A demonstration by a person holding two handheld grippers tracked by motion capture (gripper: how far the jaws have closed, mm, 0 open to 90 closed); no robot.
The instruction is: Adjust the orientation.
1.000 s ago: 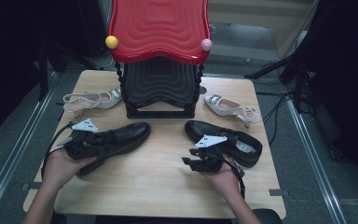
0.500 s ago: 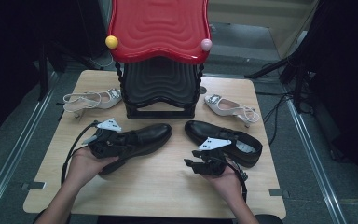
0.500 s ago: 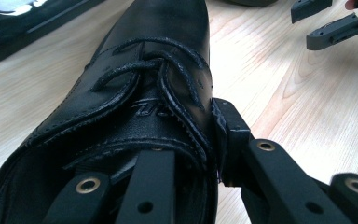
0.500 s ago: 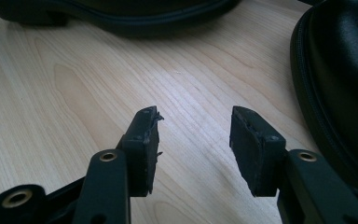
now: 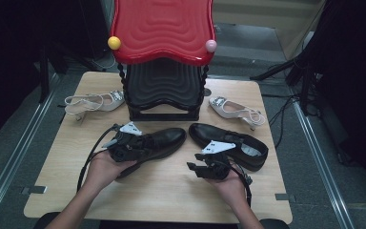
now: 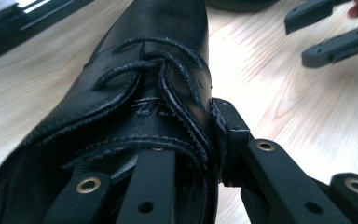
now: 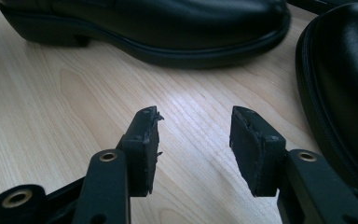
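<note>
The left black lace-up shoe (image 5: 153, 142) lay centre-left of the high view, toe pointing up-right toward the black shoe rack (image 5: 164, 90) under the red top. It looked like stiff leather with a firm sole, moderate weight and a smooth, probably slippery upper; the collar edge by the laces was likely the best place to grip it. The left gripper (image 5: 124, 145) was pinching exactly there: one jaw inside the shoe's opening, the other pressed on the outer side wall, clearest in the left gripper view (image 6: 214, 135). The right gripper (image 5: 205, 164) sat lower centre-right with its jaws spread and nothing between them, over bare wooden table (image 7: 51, 93). The second black shoe (image 5: 228, 143) lay just above it, near but not touching.
</note>
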